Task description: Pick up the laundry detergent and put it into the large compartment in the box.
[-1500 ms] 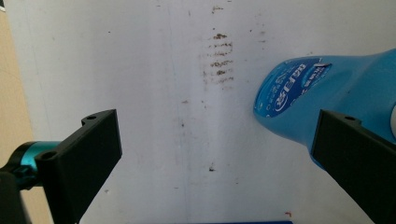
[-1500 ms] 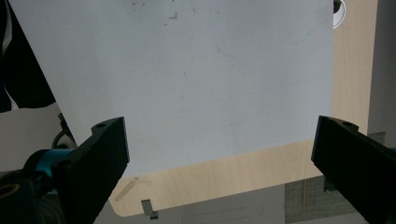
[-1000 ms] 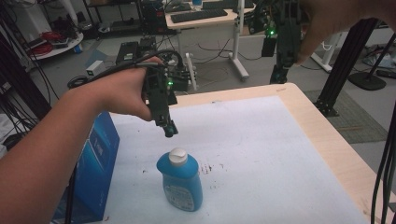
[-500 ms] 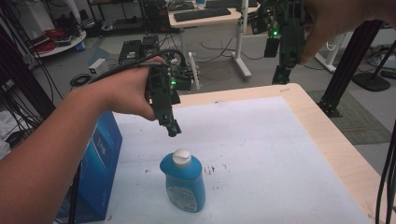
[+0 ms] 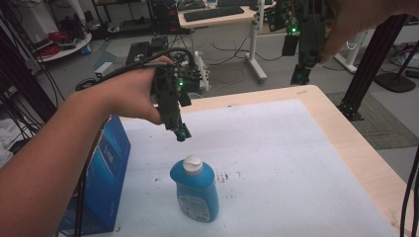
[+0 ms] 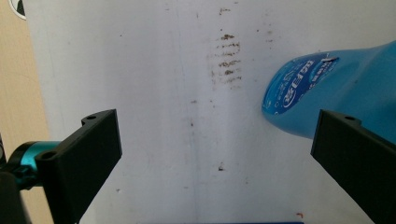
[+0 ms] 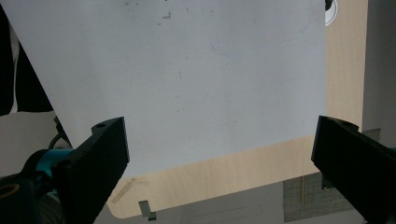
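- On the white mat [image 5: 276,148] of the worktop [image 5: 346,143] stands a blue bottle [image 5: 195,195] with a white cap [image 5: 192,164], upright, near the person's side and left of the middle.
- Just left of the bottle, at the worktop edge, stands a blue box [image 5: 106,182]; the two are apart.
- The left gripper [image 5: 182,133] hangs in the air above and a little behind the bottle, pointing down at the mat, and touches nothing.
- Compared with one second ago, the left gripper sits at almost the same place over the bottle; the hand [image 5: 131,94] has shifted only slightly.
- In the left gripper view its fingers [image 6: 93,154] stand wide apart and hold nothing; the bottle [image 6: 336,93] lies at the right, partly behind the right finger, and brown marks [image 6: 227,60] show on the mat between the fingers.
- The right gripper [image 5: 300,76] is held high beyond the far edge of the worktop, as it was one second ago.
- In the right gripper view its fingers [image 7: 100,154] are also wide apart and empty, over the bare mat [image 7: 196,84] and the wooden edge [image 7: 224,179].
- The bottle and the box have not moved on the worktop since the earlier frames.
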